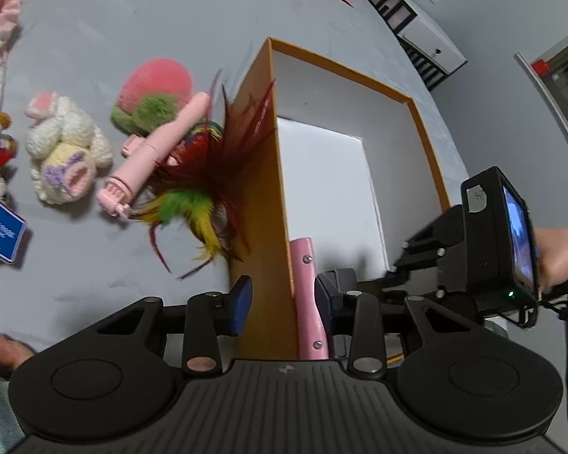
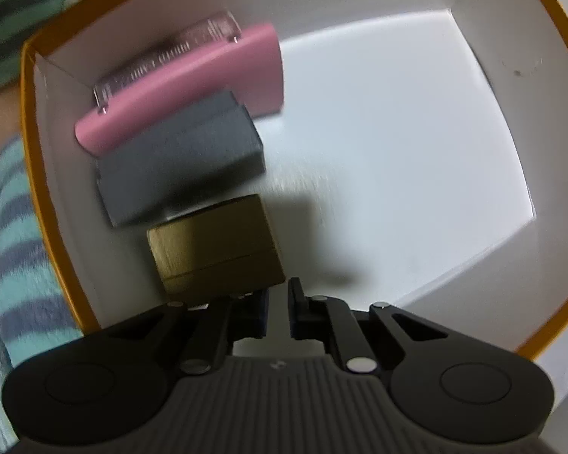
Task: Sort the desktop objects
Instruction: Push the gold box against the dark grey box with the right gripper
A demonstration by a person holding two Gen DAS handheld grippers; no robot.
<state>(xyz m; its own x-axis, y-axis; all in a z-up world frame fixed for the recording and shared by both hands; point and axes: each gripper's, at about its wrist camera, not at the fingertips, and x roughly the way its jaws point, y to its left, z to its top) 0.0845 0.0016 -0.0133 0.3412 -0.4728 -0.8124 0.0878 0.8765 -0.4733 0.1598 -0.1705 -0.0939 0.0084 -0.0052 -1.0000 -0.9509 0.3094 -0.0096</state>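
Observation:
An orange-rimmed white box stands on the grey cloth; it also shows from above in the right wrist view. Inside lie a pink case, a dark grey box and a brown box. My left gripper is open, its jaws straddling the box's near wall, with the pink case between them. My right gripper hovers inside the box just past the brown box, jaws slightly apart and empty. Its body shows in the left wrist view.
On the cloth left of the box lie a feather toy, a pink selfie stick, a pink-and-green plush, a cream knitted bunny and a blue card box. A shelf unit stands behind.

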